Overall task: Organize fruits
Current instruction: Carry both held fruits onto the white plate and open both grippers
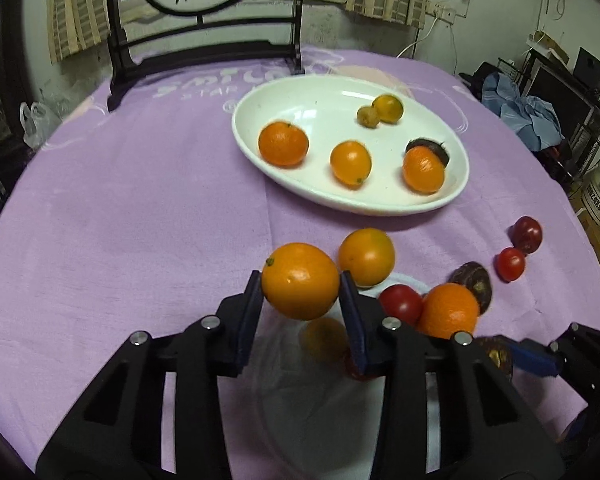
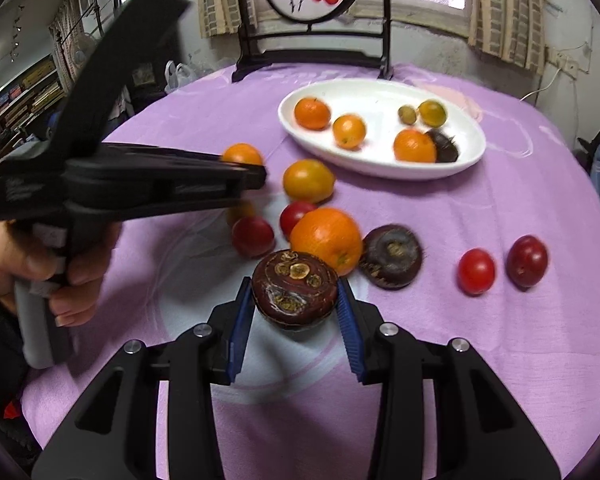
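Smooth orange [image 1: 300, 280], green stem nub, between hand-held gripper pads [image 1: 253, 300].

Glossy white plate [image 1: 260, 104], matt purple cloth [image 1: 140, 200]

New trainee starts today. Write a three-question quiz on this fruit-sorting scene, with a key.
1. True or false: the left gripper is shut on an orange.
2. What does the right gripper hold? A) a red tomato B) a dark brown fruit C) nothing
3. Fill in: some fruit already lies in the white ___.

Key: 1 true; 2 B; 3 dish.
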{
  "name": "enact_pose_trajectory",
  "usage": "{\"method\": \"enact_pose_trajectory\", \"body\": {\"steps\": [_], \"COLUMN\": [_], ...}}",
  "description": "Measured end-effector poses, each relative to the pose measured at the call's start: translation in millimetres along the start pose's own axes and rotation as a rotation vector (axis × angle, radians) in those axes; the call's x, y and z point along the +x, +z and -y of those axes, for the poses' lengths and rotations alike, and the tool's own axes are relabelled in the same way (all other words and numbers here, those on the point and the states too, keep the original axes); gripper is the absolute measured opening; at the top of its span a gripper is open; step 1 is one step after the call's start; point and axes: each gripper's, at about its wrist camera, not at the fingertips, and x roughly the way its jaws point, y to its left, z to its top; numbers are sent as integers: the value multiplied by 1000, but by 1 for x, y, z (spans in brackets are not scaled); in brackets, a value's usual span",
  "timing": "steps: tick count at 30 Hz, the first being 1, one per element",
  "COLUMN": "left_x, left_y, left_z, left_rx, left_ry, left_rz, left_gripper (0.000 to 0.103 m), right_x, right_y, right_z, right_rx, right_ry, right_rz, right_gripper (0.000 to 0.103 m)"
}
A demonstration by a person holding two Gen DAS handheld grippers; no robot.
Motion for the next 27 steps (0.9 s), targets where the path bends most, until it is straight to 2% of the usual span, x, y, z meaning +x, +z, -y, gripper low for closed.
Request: {"method": "enact_pose_trajectory", "body": {"steps": [8, 12, 15, 18, 27], "left_x": [-32, -29, -19, -2, 47], "left_y": [18, 34, 48, 64, 102], "left_z": [7, 11, 12, 13, 14], "left_rx": [46, 66, 80, 75, 26], "left_ry": [-3, 15, 6, 16, 38], "left_rz": [73, 94, 102, 100, 58], "left_gripper": [39, 39, 39, 39, 39], "right_x": [-21, -28, -25, -12, 52], "right_y": [27, 48, 65, 84, 117], "right_z": [20, 33, 41, 52, 76], "right_rx": [-47, -70, -76, -69, -42], "right_ry": [-102, -142, -140, -120, -128], "right_rz": [64, 106, 133, 153, 85], "right_gripper": [41, 41, 41, 41, 41]}}
